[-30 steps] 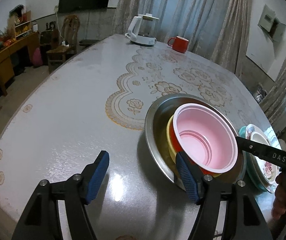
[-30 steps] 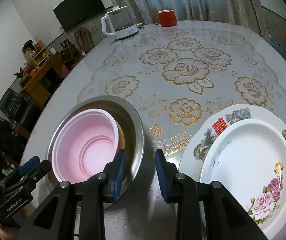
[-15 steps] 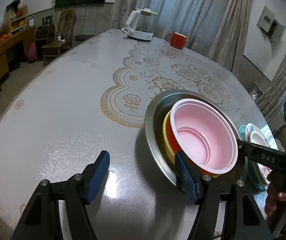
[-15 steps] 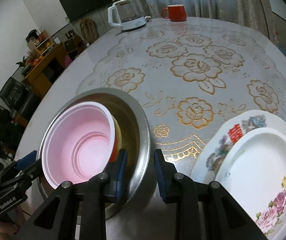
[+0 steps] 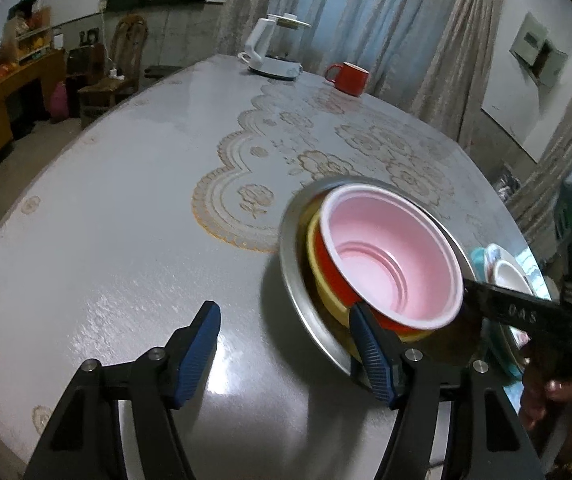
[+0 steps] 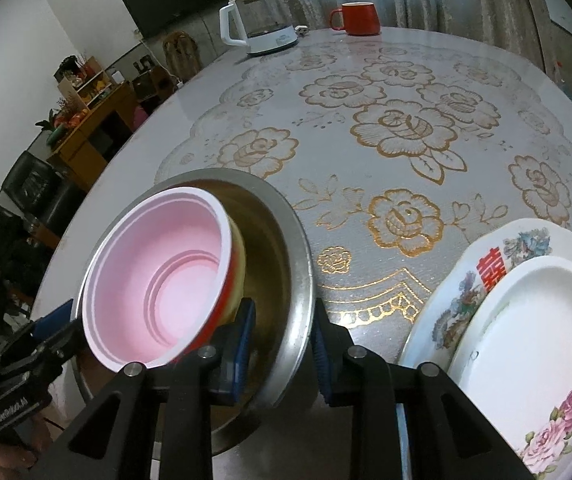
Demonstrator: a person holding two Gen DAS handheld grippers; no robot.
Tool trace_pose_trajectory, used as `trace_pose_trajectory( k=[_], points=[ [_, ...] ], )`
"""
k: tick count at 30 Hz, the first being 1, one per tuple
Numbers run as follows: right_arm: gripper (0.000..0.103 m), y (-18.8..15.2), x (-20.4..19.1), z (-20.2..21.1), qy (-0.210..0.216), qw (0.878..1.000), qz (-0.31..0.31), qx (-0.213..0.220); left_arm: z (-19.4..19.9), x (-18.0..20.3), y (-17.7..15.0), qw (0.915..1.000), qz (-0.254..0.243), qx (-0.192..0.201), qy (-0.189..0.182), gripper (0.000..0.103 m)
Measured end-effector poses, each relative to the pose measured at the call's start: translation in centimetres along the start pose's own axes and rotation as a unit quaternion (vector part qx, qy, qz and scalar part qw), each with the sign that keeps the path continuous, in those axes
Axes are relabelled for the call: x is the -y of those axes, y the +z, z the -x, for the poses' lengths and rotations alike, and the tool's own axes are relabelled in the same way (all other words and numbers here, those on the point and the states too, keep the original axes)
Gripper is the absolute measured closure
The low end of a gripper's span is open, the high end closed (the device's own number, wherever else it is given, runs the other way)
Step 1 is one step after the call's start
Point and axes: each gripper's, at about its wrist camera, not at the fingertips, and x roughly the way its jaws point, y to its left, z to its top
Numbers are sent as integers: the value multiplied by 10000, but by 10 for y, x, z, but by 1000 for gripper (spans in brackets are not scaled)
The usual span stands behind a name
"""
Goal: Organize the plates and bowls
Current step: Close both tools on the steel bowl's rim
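We see the pink bowl (image 6: 157, 292) nested in a red bowl (image 5: 336, 270) and a yellow bowl (image 5: 318, 280), all inside the steel basin (image 6: 286, 240) at the table's (image 6: 366, 60) near edge. Our right gripper (image 6: 281, 332) straddles the basin's rim, though we cannot tell if its pads press it. Our left gripper (image 5: 286, 344) stands apart, empty, one pad beside the basin. The flowered plates (image 6: 526, 320) are stacked just right; a kettle (image 6: 257, 24) and red mug (image 6: 360, 18) sit far off.

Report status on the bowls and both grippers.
Right gripper clamped on metal bowl rim. Left gripper open beside it. Pink bowl nested inside. Plates close alongside.
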Motion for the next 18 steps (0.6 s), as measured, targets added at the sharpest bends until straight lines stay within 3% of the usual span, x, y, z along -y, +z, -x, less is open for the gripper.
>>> trace_pose_trajectory(
  k=[9,16,18],
  points=[
    [77,0,3,1,47,9997,-205,159,-1,3,-7,9997,65,41,-222,35],
    [76,-1,-8,-5,-533,9984,95,160,-3,3,-10,9990,52,89,-432,33],
    [71,-2,-14,-8,-653,9973,321,120,-5,2,-10,9987,108,65,-494,30]
  ],
)
